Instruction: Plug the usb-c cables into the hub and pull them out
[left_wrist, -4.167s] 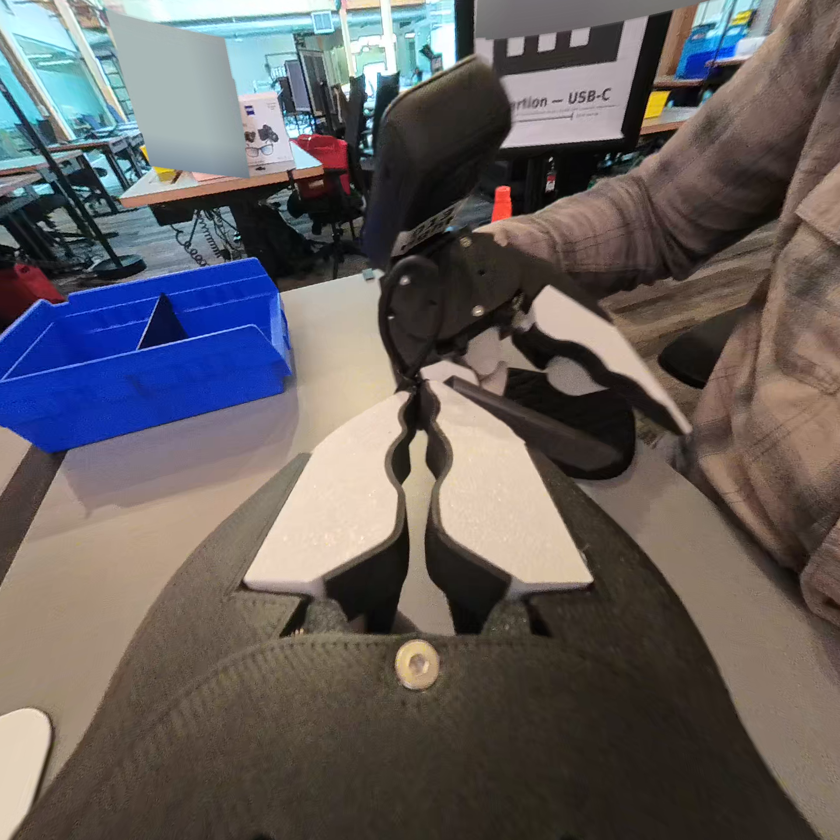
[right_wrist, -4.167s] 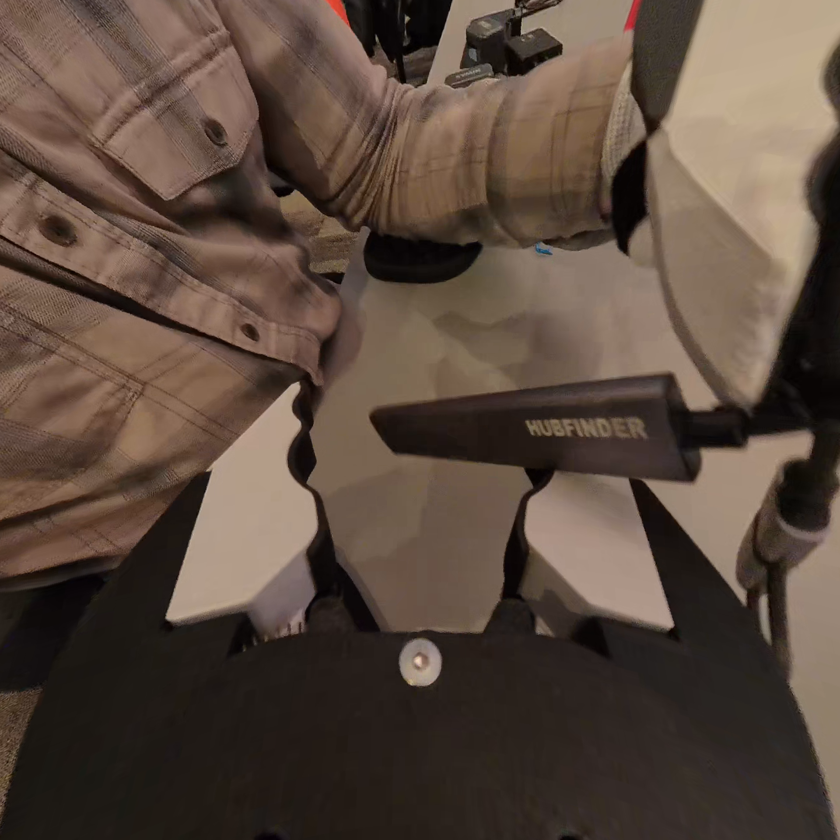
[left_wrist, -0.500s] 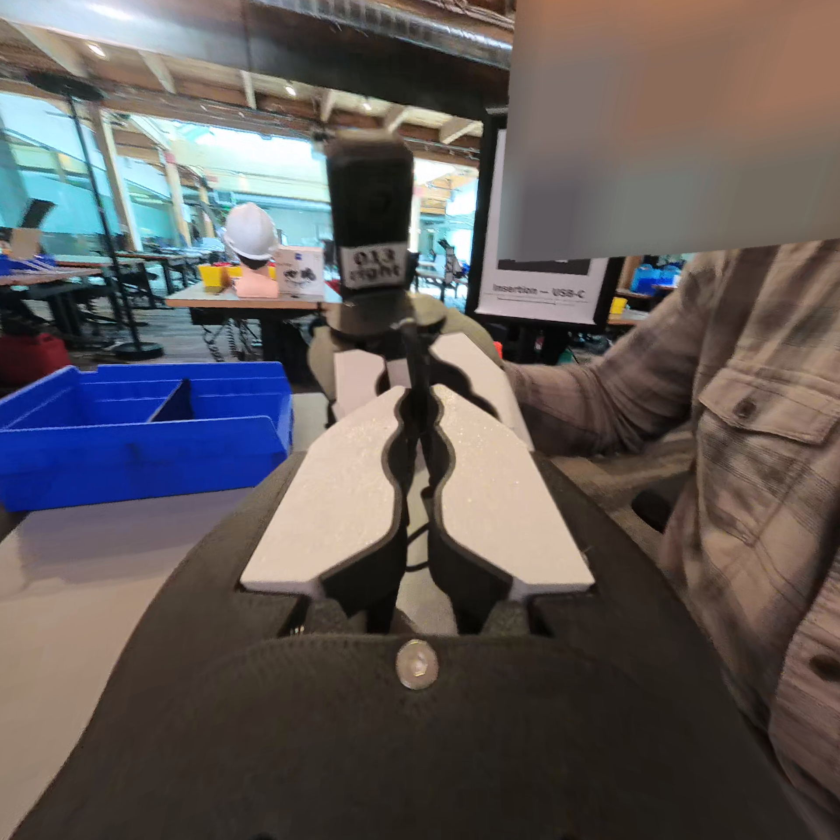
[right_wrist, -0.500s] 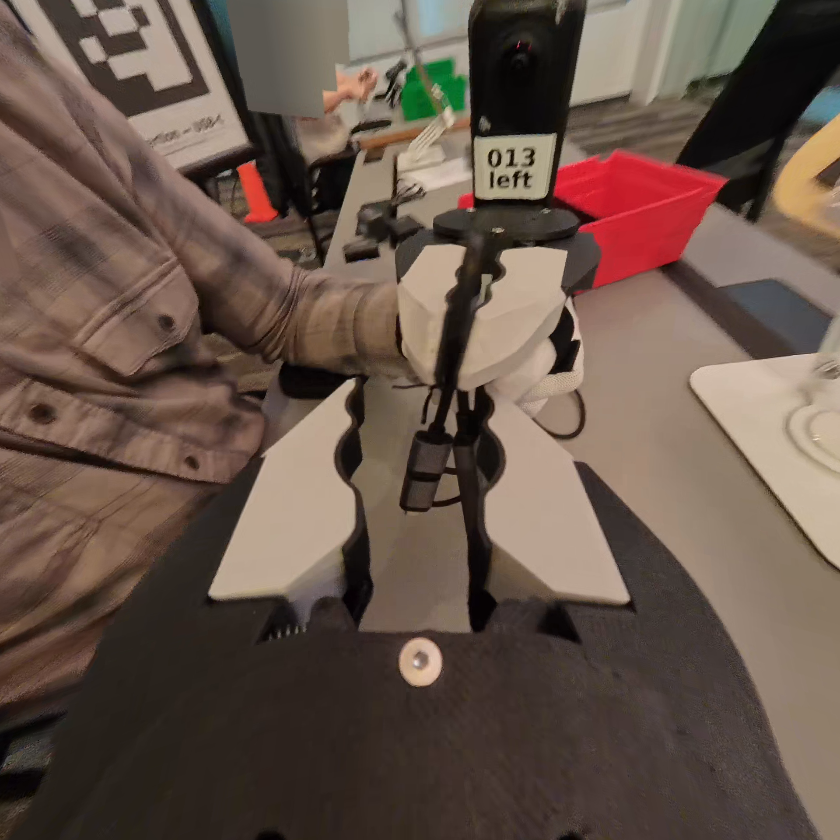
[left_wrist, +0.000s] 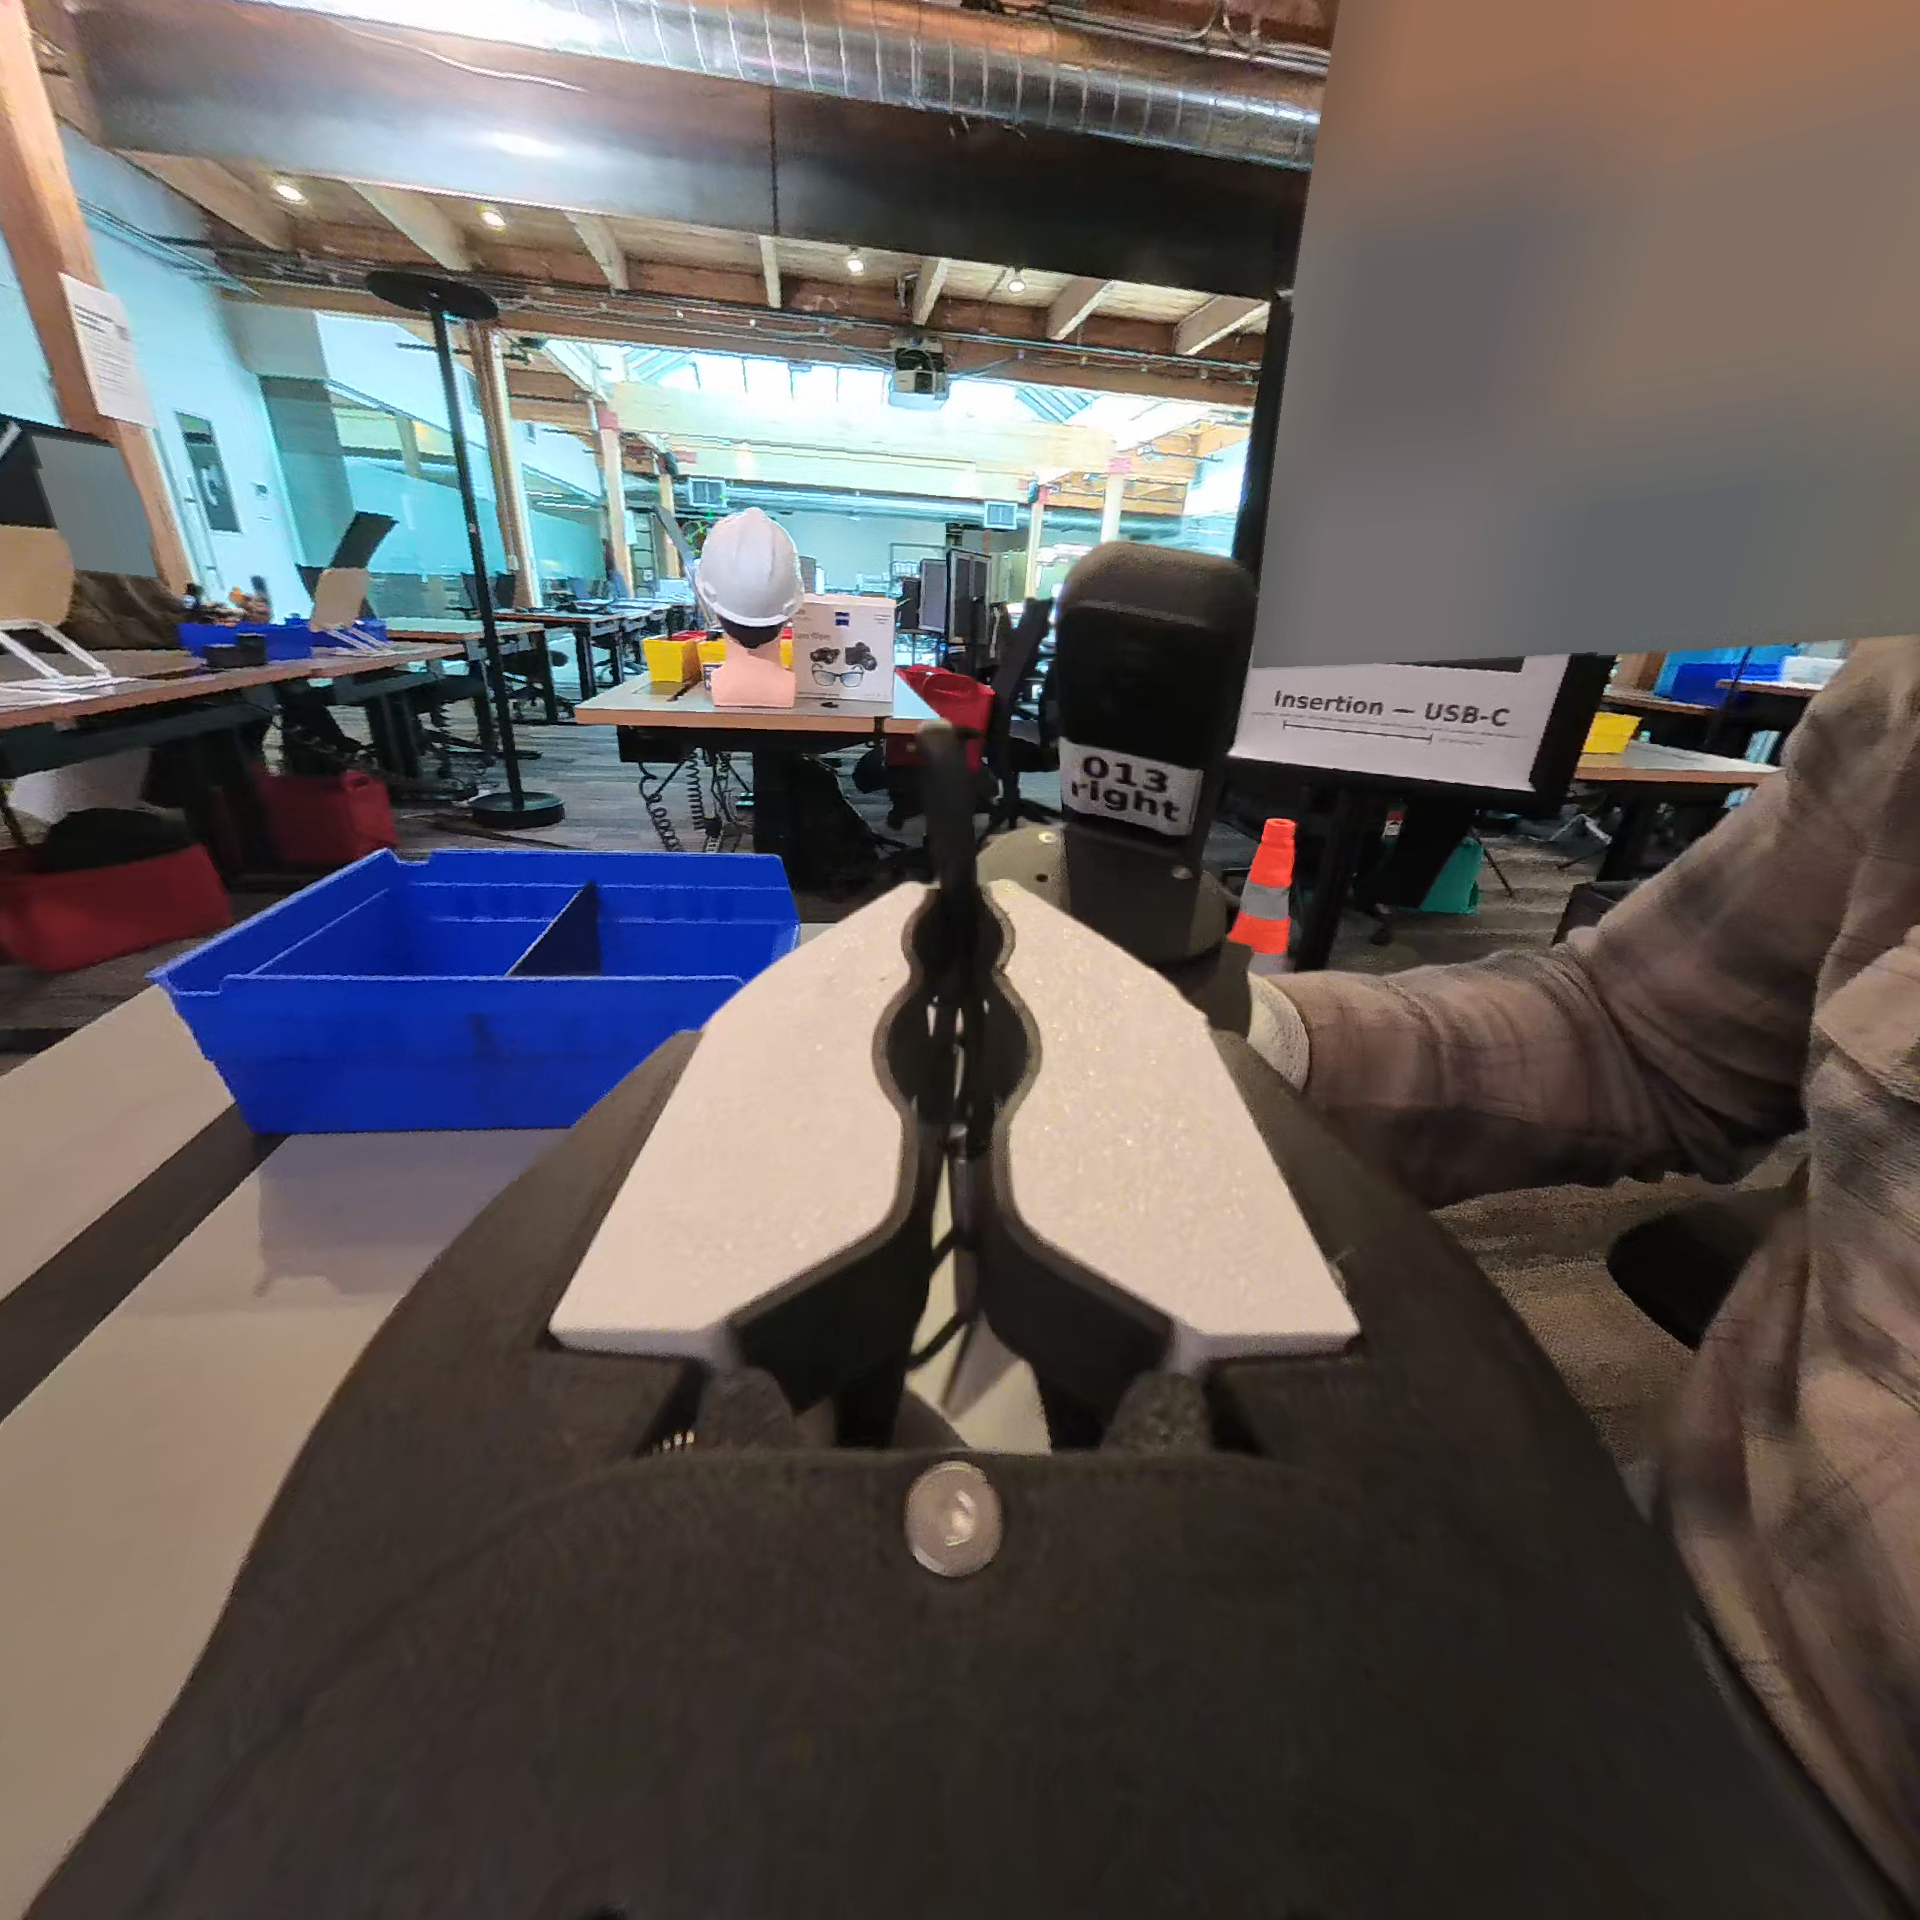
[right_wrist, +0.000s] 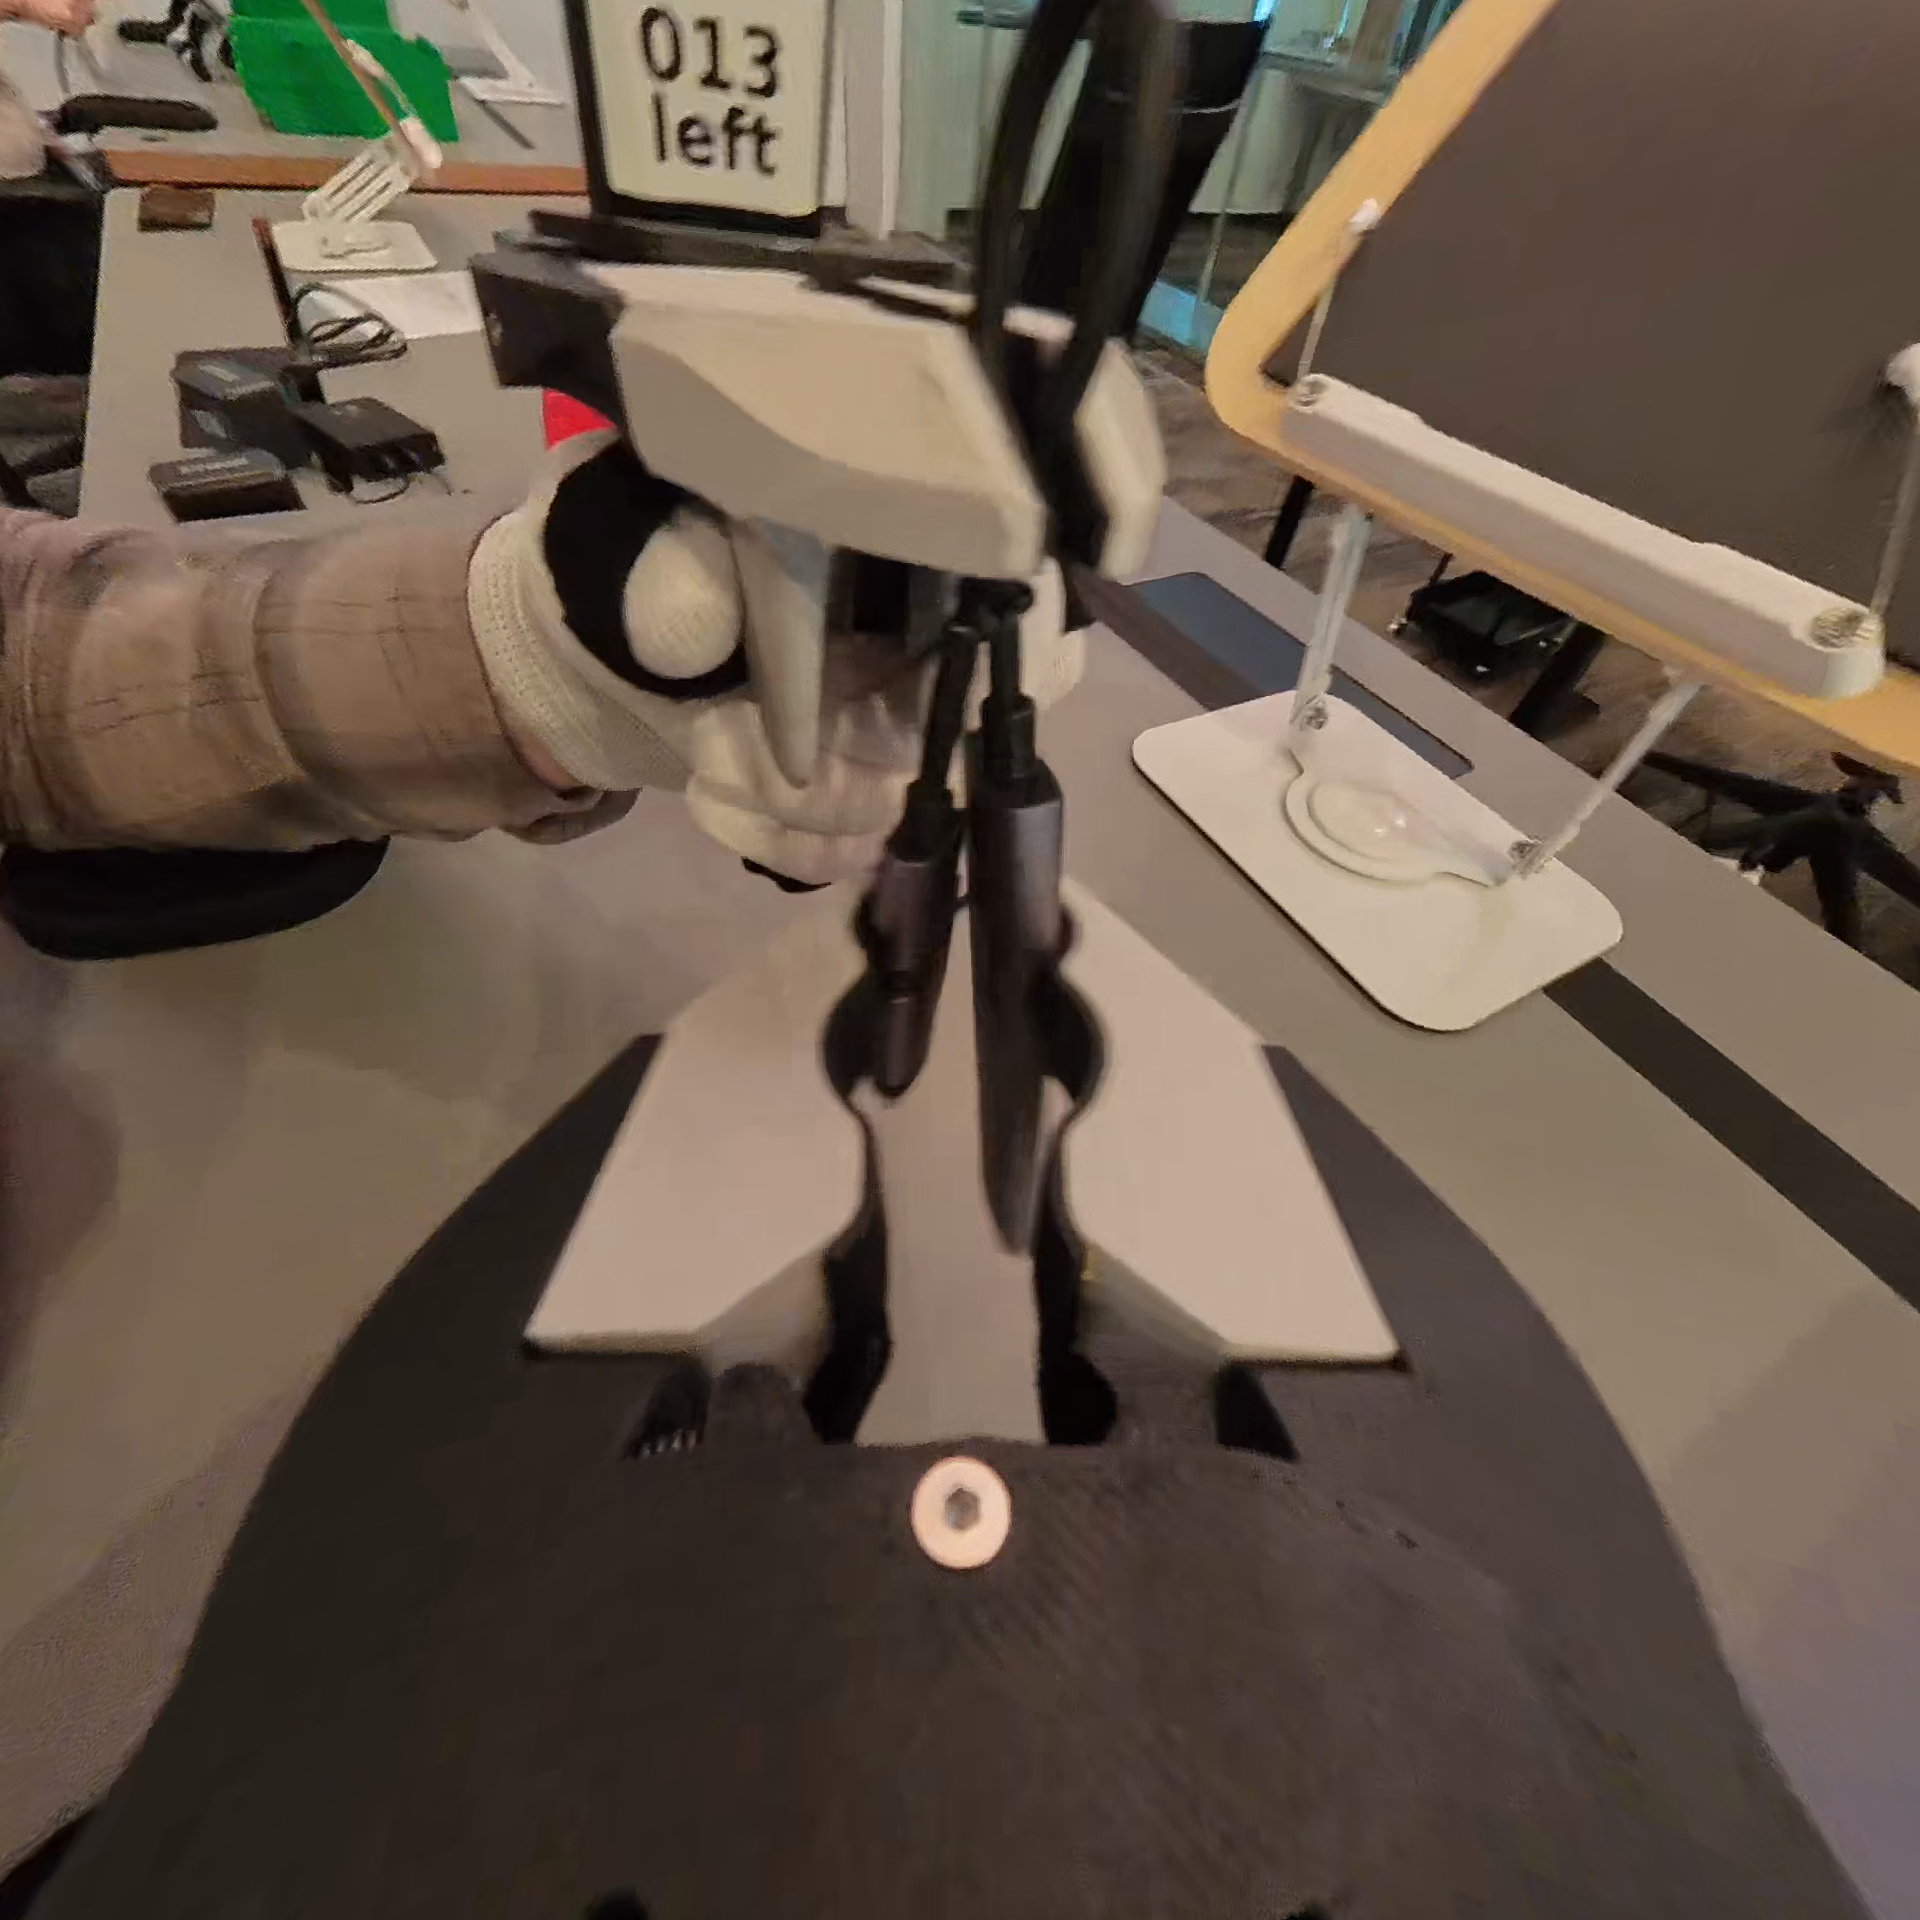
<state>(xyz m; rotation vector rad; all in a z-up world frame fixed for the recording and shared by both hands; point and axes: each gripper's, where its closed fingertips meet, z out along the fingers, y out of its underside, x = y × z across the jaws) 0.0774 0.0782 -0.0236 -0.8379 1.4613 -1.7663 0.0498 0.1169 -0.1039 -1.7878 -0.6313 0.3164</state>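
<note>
An open-plan workshop or lab: exposed timber beams (left_wrist: 582, 249) and ducting (left_wrist: 935, 73) overhead, rows of desks (left_wrist: 748, 712), parts bins (left_wrist: 478, 977), a traffic cone (left_wrist: 1265, 883)

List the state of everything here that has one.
left gripper: shut on cable
right gripper: open, fingers either side of hub
hub: hanging in the air from its cable
plug: hanging loose beside hub, not inserted
blue bin: nothing visible inside
</note>
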